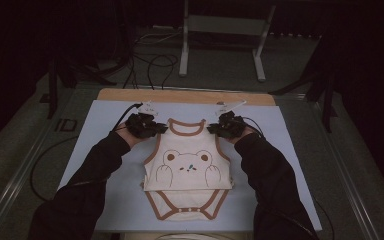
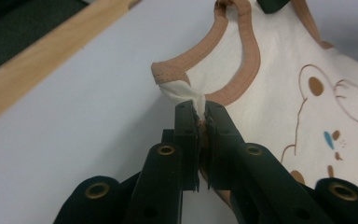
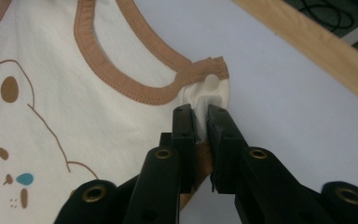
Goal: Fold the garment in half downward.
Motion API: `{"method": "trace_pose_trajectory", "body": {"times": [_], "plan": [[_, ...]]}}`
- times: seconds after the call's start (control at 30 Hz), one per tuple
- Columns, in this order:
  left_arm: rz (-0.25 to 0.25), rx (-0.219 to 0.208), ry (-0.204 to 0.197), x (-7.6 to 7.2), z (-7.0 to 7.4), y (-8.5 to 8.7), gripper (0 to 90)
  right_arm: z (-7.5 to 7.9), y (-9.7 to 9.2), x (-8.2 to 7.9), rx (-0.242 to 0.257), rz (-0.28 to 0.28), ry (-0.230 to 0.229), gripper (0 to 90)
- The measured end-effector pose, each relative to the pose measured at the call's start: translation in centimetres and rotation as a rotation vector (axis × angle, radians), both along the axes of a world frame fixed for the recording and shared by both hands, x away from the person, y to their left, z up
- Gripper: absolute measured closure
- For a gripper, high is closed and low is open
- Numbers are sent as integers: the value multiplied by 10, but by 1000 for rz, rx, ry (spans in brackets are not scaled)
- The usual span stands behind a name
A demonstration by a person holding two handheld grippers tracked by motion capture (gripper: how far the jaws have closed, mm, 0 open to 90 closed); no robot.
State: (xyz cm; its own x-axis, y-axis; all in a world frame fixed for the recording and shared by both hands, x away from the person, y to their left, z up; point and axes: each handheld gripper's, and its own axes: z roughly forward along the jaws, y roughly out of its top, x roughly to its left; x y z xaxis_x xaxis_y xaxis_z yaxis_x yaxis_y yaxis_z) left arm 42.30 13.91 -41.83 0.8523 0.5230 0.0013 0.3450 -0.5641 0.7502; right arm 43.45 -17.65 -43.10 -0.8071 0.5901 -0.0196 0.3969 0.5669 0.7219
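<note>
I have the left tool [image 1: 156, 128] clenched on the left shoulder strap of the baby bodysuit [image 1: 187, 167]; in the left gripper view the cream fabric is bunched between the two black jaws of the left tool [image 2: 199, 112], with the brown-trimmed strap curling just ahead of the tips. I have the right tool [image 1: 214, 129] clenched on the opposite shoulder strap; in the right gripper view a fold of cream cloth is pinched at the tips of the right tool [image 3: 200, 114], the brown neckline trim running ahead and to one side. The bodysuit hangs between the two tools and spreads back from them toward me, bear print facing up, its snap end resting on the pale blue bench [image 1: 290, 150]. The bench's wooden edge [image 1: 130, 95] lies beyond both tools.
</note>
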Motion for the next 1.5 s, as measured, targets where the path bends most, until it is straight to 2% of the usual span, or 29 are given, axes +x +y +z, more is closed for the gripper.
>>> {"method": "trace_pose_trajectory", "body": {"times": [0.37, 0.4, 0.77, 0.93, 1.13, 1.5], "plan": [[7, -24, -48, 1, 25, 6, 853, 20, 2, 1, 15, 5, -52, 827], [9, -31, -62, 1, 29, 6, 853, 22, 2, 1, 20, 3, -54, 826], [15, -44, -112, 4, 55, 6, 853, 57, 0, 4, 31, -2, -133, 827], [10, -59, -135, 0, 66, 6, 853, 70, -1, 2, 43, -4, -160, 826], [-1, -62, -155, -9, 68, 8, 853, 77, -4, -9, 60, -2, -175, 827], [-34, -74, -148, -33, 61, 8, 852, 72, -7, -37, 51, 31, -202, 826]]}}
